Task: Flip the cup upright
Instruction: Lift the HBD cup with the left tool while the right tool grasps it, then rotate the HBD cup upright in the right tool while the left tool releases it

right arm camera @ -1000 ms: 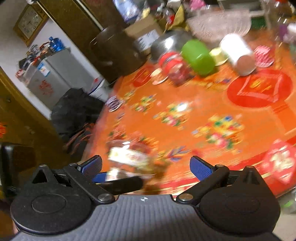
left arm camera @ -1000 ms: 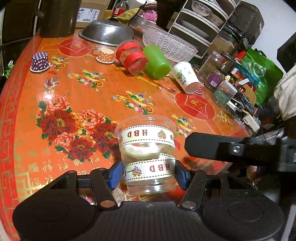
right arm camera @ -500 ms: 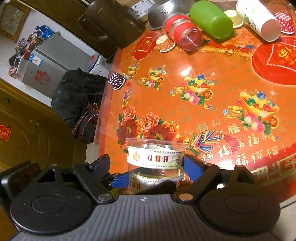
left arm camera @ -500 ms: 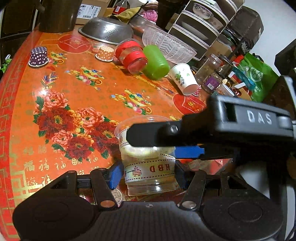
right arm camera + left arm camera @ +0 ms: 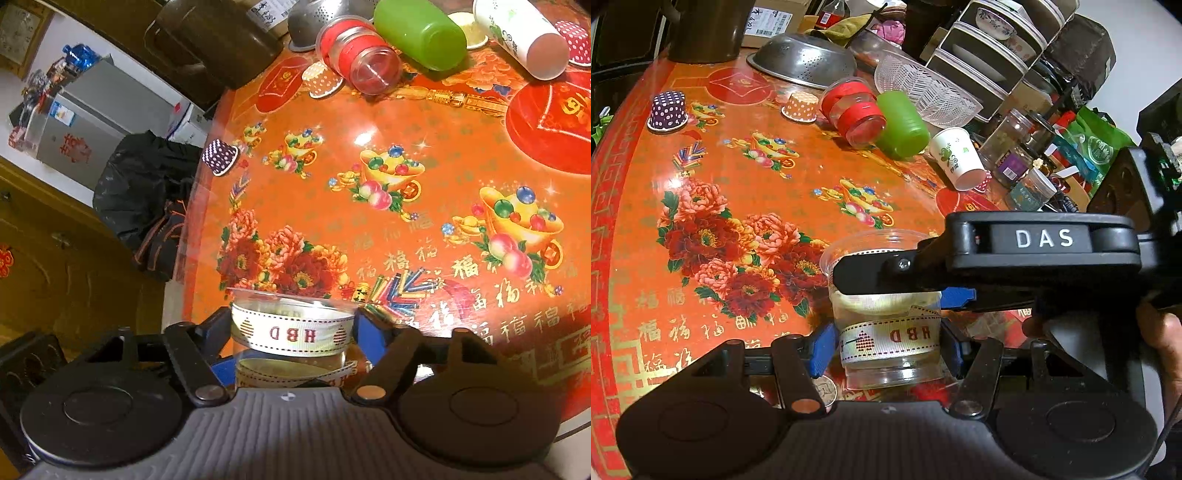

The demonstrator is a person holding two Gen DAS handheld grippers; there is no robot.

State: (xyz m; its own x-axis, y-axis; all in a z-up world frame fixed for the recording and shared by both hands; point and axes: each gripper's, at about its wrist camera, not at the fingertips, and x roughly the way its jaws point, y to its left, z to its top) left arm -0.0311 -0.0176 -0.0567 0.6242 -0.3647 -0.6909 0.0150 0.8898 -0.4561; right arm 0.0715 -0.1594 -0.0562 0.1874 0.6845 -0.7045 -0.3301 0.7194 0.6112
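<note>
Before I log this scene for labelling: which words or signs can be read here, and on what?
"HBD": on the white ribbon around the clear plastic cup.
"DAS": on the black right gripper.
"福" characters: printed in gold on the orange floral tablecloth.
Cardboard box label and glass jar labels: too small to read.

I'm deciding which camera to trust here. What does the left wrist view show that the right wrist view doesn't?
Left wrist only: the right gripper reaching across the clear cup, the white basket, stacked dish drawers and jars.
Right wrist only: the grey cabinet and black bag beside the table.
Both: the upright cup between closed jaws, and the red cup, green cup and paper cup lying down.
</note>
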